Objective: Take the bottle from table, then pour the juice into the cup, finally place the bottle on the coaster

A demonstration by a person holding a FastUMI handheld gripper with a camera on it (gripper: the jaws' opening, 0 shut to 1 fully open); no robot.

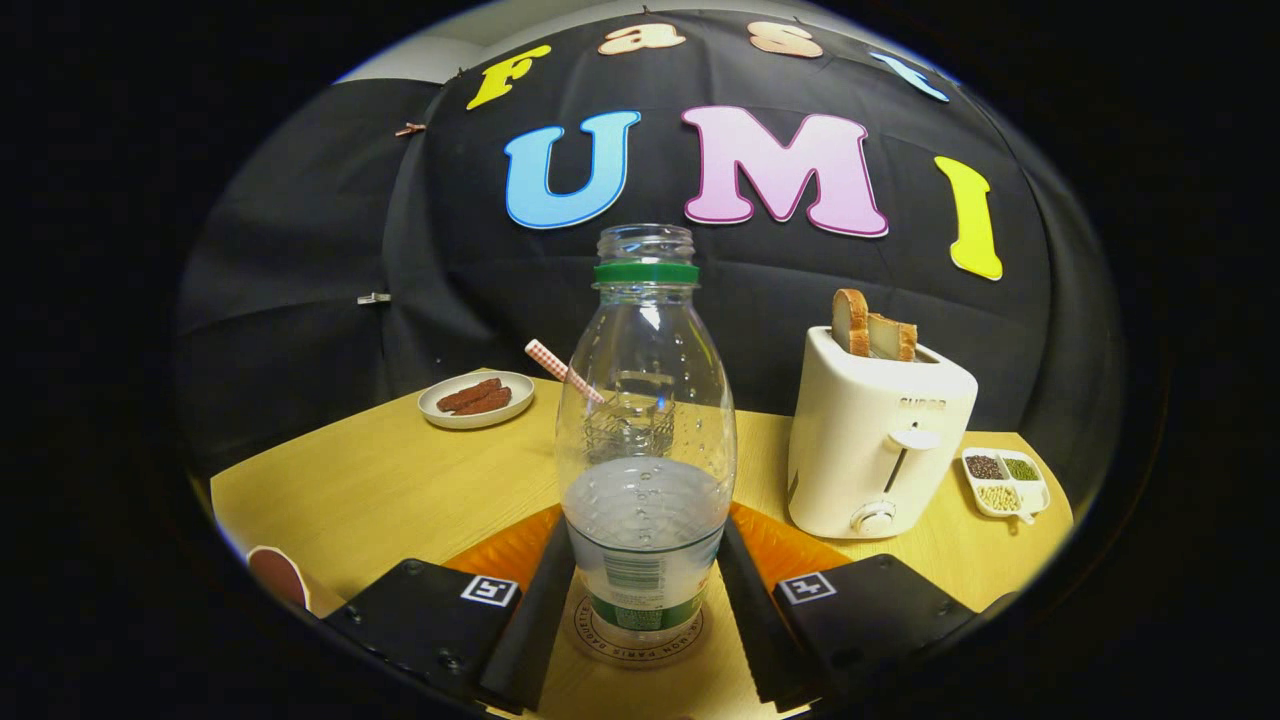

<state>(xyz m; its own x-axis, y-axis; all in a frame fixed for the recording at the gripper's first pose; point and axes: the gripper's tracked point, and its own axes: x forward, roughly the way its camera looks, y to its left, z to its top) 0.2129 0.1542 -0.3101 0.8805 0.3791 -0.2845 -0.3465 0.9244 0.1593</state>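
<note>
Tongs (pixel 645 610) come first from where I stand, their two fingers flanking the base of the bottle (pixel 645 450), one on each side and right against its lower wall, though I cannot tell whether they are pressing on it or have just let go. Between those fingers the bottle stands upright on a round coaster (pixel 640 640) with printing around its rim, and the coaster lies on an orange mat (pixel 790 545) spread over the counter (pixel 380 490). It is a clear plastic bottle with a green collar ring, no cap on its mouth, and liquid only in its lower part, so I would judge the pour to be over and the last step, setting the bottle on the coaster, to be done or nearly so; all that looks left is opening the fingers, if they are not already slack, and drawing back without knocking the bottle. Directly behind the bottle, seen through its wall, is what seems to be a glass cup (pixel 630 415) with a checked straw (pixel 562 370) leaning out of it; how full it is I cannot make out. Off to one side sits a white toaster (pixel 875 440) with two slices of bread (pixel 873 330) standing up in its slots, and just past it a small divided dish (pixel 1005 483) of seeds or grains. Farther back on the other side is a small plate (pixel 477 400) with brown strips of food. The counter is pale yellow wood, and black cloth closes off the booth behind it.
</note>
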